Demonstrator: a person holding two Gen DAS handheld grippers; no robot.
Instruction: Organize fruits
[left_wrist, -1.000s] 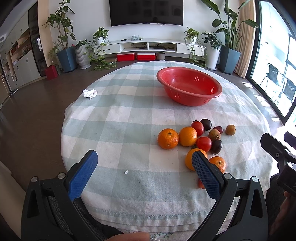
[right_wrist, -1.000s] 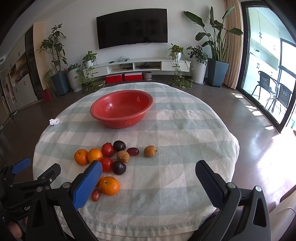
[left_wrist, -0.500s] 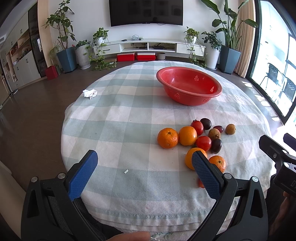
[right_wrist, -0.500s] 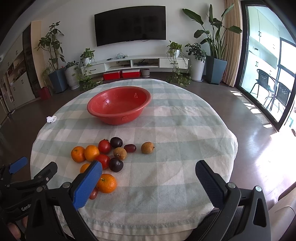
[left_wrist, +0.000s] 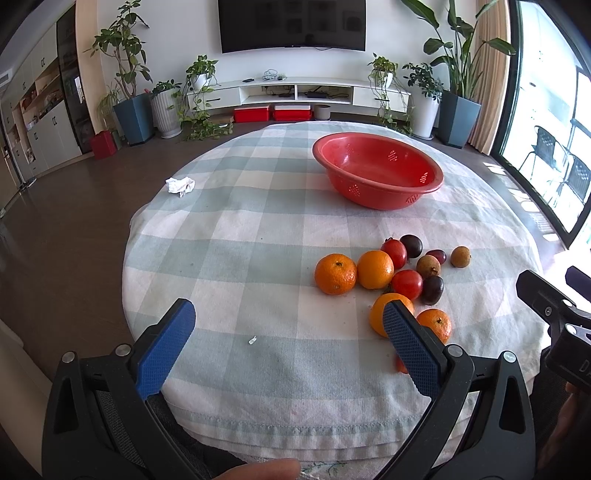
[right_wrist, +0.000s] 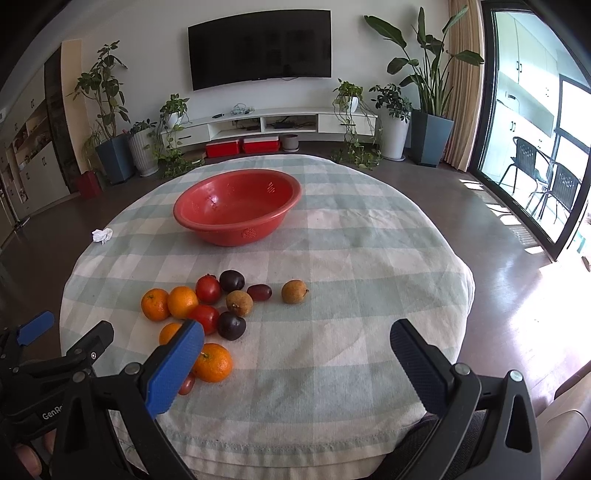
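Note:
A red perforated bowl (left_wrist: 376, 171) (right_wrist: 236, 206) stands empty at the far side of the round checked table. A cluster of fruit lies nearer: several oranges (left_wrist: 335, 273) (right_wrist: 212, 362), red tomatoes (left_wrist: 407, 283) (right_wrist: 208, 289), dark plums (right_wrist: 231, 325) and brown fruits (right_wrist: 294, 291). My left gripper (left_wrist: 286, 334) is open and empty over the near table edge, left of the fruit. My right gripper (right_wrist: 295, 352) is open and empty, its left finger (right_wrist: 173, 369) over the nearest oranges.
A crumpled white tissue (left_wrist: 180, 185) lies at the table's left edge, and a small white scrap (left_wrist: 253, 340) lies near the front. The checked cloth (right_wrist: 351, 258) hangs over the table edge. Potted plants, a TV unit and a glass door stand beyond.
Both grippers have drifted very slightly; the right view has edged forward and left toward the fruit. No fruit has moved and both grippers stay open.

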